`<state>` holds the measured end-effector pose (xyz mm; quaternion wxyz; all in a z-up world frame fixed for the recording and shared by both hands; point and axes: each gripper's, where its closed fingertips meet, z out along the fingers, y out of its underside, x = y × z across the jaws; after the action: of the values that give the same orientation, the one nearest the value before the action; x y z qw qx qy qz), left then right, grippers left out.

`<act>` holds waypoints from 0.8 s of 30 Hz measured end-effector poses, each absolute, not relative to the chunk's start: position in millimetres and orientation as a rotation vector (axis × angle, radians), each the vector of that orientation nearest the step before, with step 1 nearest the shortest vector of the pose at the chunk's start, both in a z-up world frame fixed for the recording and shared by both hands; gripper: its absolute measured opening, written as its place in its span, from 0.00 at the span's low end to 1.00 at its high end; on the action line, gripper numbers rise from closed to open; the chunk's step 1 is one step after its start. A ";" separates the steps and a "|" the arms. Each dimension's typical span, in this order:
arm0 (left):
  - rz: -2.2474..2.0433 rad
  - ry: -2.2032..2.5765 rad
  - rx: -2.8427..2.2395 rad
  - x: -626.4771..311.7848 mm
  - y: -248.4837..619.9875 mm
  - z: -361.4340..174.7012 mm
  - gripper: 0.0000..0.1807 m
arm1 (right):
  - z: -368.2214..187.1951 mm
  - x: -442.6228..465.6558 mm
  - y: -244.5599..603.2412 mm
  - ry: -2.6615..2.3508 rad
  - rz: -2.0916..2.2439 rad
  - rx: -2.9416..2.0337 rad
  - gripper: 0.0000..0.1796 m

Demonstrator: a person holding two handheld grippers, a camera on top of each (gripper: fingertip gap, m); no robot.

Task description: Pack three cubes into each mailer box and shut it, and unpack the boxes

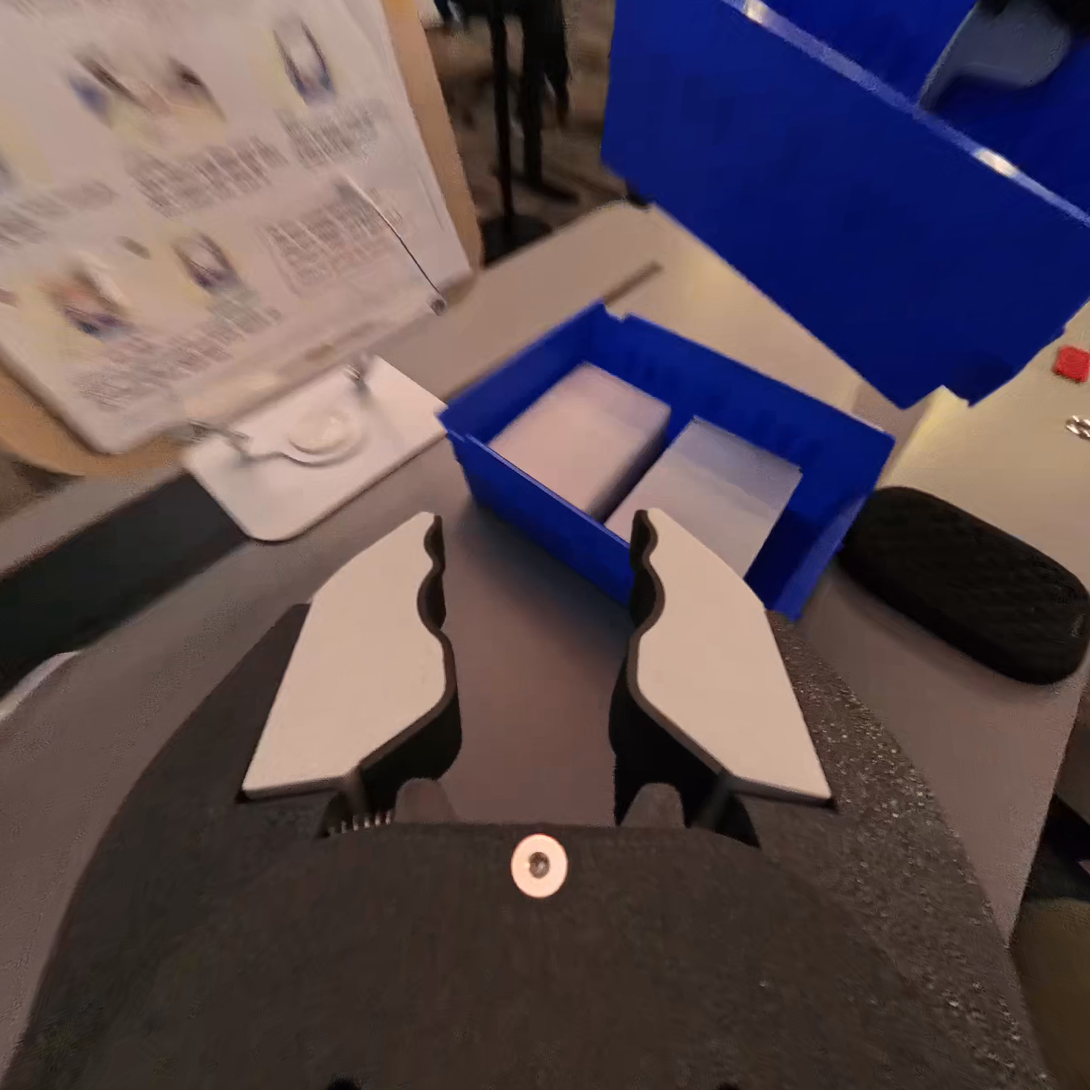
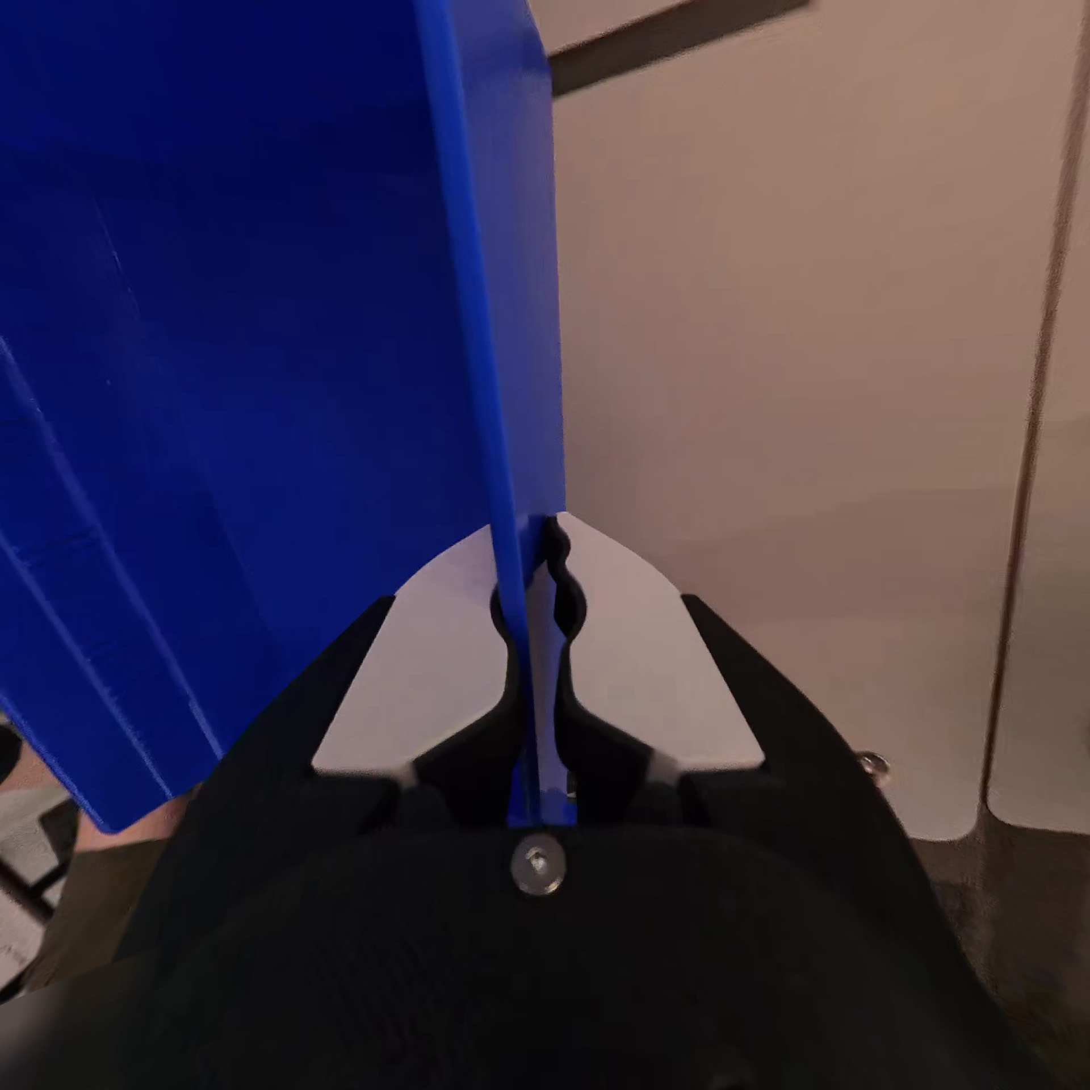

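Observation:
A blue mailer box (image 1: 826,531) sits open on the table just ahead of my left gripper (image 1: 537,522), which is open and empty. Two pale grey cubes lie side by side in the box, one on the left (image 1: 584,448) and one on the right (image 1: 719,478). A big blue cardboard panel (image 1: 826,177) hangs above the box. I cannot tell whether it is joined to the box. My right gripper (image 2: 539,525) is shut on the edge of that blue panel (image 2: 236,354) and also shows in the left wrist view (image 1: 1003,53). A small red cube (image 1: 1070,361) lies on the table at the far right.
A blurred sign in a clear stand (image 1: 206,206) on a white base (image 1: 318,466) stands left of the box. A black mesh case (image 1: 961,584) lies right of the box. The table (image 2: 796,354) is made of pale panels with seams. My hands' fingertips stand some 45 cm from each other.

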<state>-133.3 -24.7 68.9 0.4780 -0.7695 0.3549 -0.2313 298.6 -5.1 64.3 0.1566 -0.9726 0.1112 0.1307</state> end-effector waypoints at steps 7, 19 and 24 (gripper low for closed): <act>-1.066 0.850 -2.325 -55.8 -6.8 -48.7 0.40 | -25.0 381.3 -43.3 0.525 0.434 -2.772 0.03; -0.650 0.978 -2.956 -47.9 0.9 -98.7 0.33 | -94.5 393.8 -41.4 0.444 0.695 -2.784 0.05; -0.575 1.041 -3.111 -40.3 -5.9 -97.1 0.13 | -109.8 390.7 -40.6 0.396 0.666 -2.830 0.05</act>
<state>-40.3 -5.9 -97.1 -0.0945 -0.9299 0.3112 -0.1718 390.7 -40.6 -109.8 0.1034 -0.9594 0.1342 0.2256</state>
